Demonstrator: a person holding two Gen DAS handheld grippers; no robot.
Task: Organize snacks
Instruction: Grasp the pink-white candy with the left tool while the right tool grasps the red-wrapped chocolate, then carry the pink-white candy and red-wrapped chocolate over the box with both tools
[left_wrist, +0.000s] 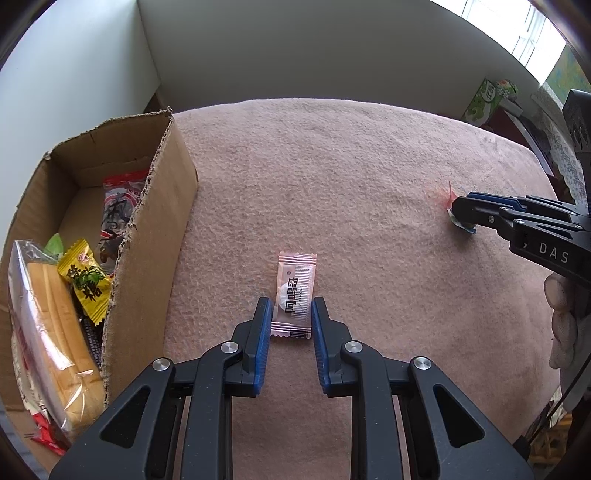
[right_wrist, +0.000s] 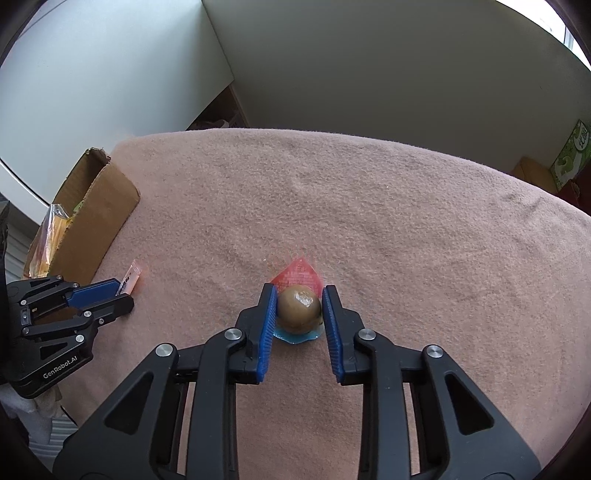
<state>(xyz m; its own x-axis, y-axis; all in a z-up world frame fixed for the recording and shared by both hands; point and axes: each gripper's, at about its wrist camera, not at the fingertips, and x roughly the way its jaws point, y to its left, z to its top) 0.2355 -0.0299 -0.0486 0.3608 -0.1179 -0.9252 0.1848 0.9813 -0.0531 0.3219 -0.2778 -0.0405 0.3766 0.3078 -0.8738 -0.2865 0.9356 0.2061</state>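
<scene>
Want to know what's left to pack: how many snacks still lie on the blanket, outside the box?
2. A pink sachet lies between the left tongs, near the cardboard box. A wrapped brown egg sits between the right tongs, farther right. Others may lie out of view.

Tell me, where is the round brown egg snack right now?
The brown egg snack lies on the pink blanket, right between the right gripper fingers in the right wrist view, far right of the cardboard box.
</scene>
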